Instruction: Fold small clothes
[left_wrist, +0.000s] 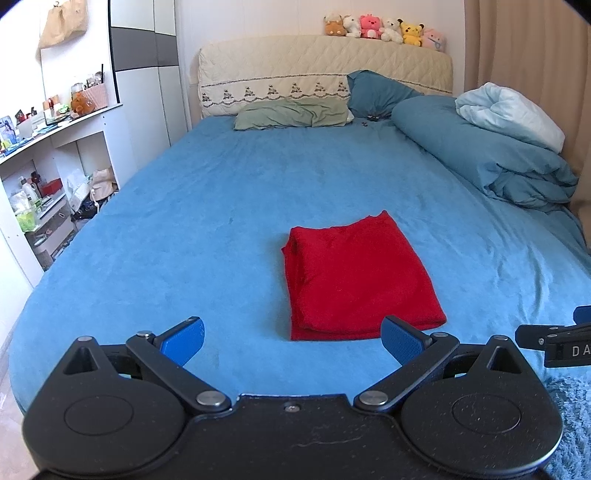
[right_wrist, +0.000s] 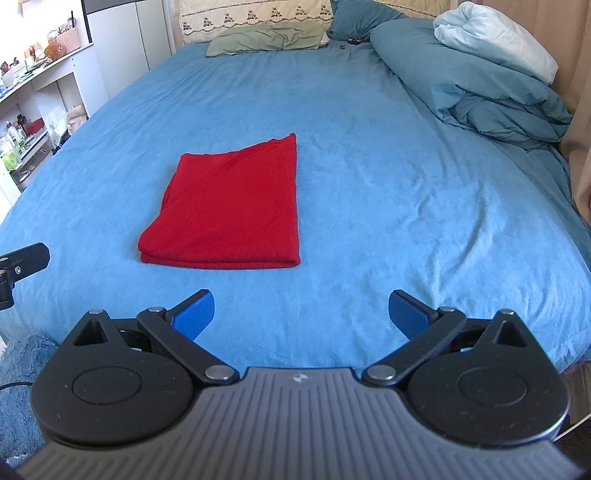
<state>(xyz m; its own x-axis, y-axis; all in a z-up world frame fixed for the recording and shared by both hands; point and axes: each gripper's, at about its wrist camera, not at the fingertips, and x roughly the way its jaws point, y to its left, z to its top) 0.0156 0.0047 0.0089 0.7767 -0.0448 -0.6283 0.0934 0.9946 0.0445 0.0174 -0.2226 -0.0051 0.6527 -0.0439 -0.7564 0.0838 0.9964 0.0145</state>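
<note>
Presently catalogued:
Red garment (left_wrist: 356, 277): folded into a flat rectangle, laid on the blue bed sheet (left_wrist: 207, 206) toward the bed's near edge, touched by neither tool.
Left gripper (left_wrist: 291, 341): fingers spread wide, nothing held, kept just short of the garment's near edge.
Right gripper (right_wrist: 301, 314): fingers spread wide, nothing held, kept near the garment's near right corner.
Duvet (left_wrist: 491, 155): bundled along the bed's far right edge.
</note>
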